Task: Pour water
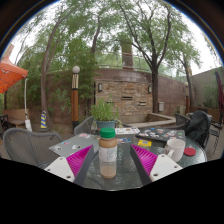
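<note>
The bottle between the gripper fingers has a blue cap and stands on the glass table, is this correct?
Not quite: in the gripper view the bottle has a green cap, not a blue one. The rest holds: it stands upright on the glass table, between the fingers of the gripper, which are open with a gap at either side.

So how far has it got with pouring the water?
Early, it seems. Done: the gripper is lined up so that the bottle with the green cap stands between its open fingers on the glass table. In hand: closing in for the grasp; both sides show gaps. Left: grip, lift, tip. A white cup beyond the fingers may be the target.
</note>
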A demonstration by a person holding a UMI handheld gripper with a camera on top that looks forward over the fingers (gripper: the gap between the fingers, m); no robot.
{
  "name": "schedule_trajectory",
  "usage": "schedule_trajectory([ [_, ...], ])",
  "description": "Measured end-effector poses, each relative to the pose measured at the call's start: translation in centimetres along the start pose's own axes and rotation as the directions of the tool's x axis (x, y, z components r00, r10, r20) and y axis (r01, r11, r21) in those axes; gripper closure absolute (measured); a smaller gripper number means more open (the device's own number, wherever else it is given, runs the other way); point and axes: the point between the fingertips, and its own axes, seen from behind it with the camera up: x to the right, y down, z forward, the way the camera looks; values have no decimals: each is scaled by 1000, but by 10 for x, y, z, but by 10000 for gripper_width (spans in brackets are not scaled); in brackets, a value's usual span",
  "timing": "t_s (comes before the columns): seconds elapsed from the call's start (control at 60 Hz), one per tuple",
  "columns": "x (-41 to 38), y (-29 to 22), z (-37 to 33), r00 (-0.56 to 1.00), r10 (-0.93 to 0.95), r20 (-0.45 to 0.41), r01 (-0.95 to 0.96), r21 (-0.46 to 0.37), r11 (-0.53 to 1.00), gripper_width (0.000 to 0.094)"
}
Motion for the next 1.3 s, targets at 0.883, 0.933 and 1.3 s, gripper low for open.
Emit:
schedule_trajectory([
  [0.883, 8, 19, 84, 992, 124, 29, -123, -26, 992, 607],
  [0.933, 27, 8, 88, 971, 239, 22, -239, -22, 971, 607],
  [1.3, 146, -43, 75, -17, 986, 166, -997, -79, -4, 609],
])
